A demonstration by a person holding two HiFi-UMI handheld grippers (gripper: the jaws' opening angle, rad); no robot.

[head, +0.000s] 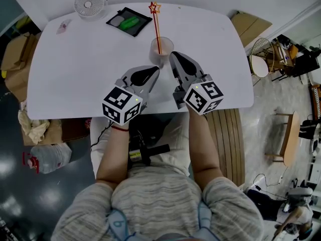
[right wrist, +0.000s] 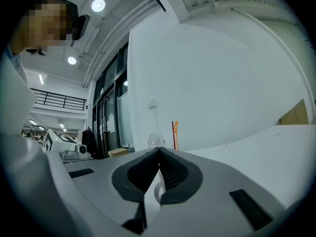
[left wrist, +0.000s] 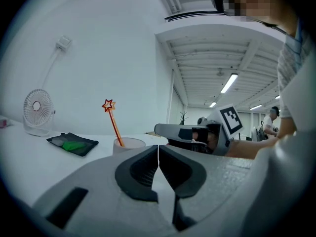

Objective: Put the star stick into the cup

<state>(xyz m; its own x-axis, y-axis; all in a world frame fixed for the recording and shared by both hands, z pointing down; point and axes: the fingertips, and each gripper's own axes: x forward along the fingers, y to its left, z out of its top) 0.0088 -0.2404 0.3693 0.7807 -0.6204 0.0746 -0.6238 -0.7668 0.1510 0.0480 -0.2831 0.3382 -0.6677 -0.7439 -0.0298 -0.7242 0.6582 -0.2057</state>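
Observation:
The star stick (head: 156, 25), orange with a red-and-yellow star on top, stands leaning inside the translucent cup (head: 161, 51) near the middle of the white table (head: 75, 69). My left gripper (head: 153, 72) lies just short of the cup on its left, jaws shut and empty. My right gripper (head: 173, 57) lies beside the cup on its right, also shut with nothing in it. From the left gripper view the cup (left wrist: 128, 144) and the star stick (left wrist: 113, 121) show ahead, with the right gripper (left wrist: 163, 130) behind them. The right gripper view shows the stick (right wrist: 175, 134) edge-on.
A small white fan (head: 89, 4) stands at the table's far left. A black tray (head: 129, 21) holding a green item lies beside it. A small pink thing (head: 63, 27) rests near the left edge. Cardboard boxes (head: 12, 59) and a water jug (head: 50, 158) sit on the floor at left.

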